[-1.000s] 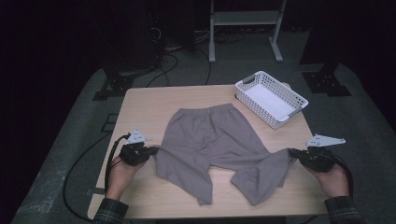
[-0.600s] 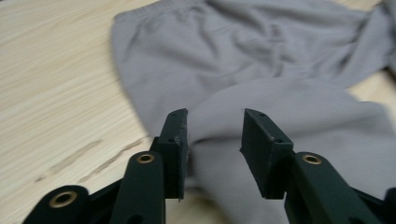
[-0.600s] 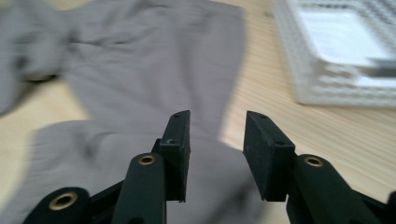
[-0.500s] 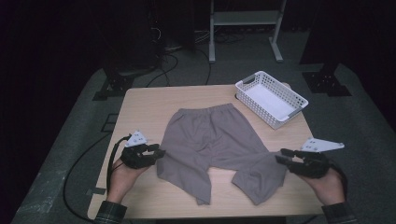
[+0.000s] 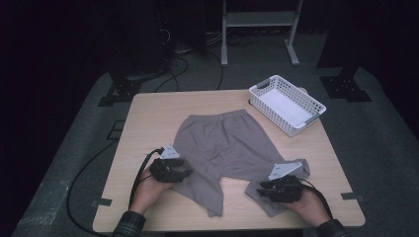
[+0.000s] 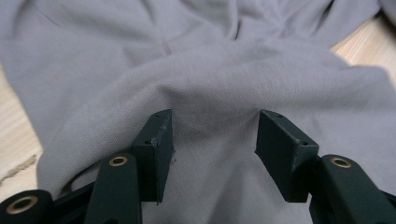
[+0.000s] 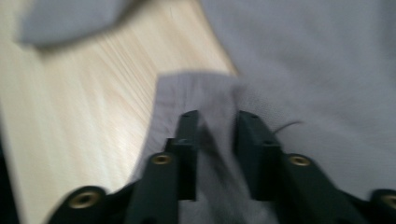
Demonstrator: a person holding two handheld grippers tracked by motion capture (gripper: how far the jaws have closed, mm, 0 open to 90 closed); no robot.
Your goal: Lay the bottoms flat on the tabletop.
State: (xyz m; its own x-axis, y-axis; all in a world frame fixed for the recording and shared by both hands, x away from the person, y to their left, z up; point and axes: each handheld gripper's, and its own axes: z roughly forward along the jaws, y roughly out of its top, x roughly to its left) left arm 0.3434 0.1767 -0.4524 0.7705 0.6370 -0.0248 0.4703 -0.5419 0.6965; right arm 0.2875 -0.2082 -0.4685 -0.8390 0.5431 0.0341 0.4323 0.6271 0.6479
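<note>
From the high view, the grey shorts (image 5: 225, 148) lay flat on the table (image 5: 148, 118), waistband toward the white basket (image 5: 286, 103). To fold them neatly, both legs should lift together.

In the left gripper view, the left gripper (image 6: 212, 135) had just been opening; its jaws stood apart, with cloth bunched between them but not pinched.

In the right gripper view, the right gripper (image 7: 217, 126) had just been closing, its jaws narrow around a fold at the leg's edge.

white slotted basket (image 5: 287, 104) at far right corner of light wooden table (image 5: 148, 118), apparently empty; metal stand legs (image 5: 257, 34) and black cables (image 5: 192, 64) on grey floor beyond
</note>
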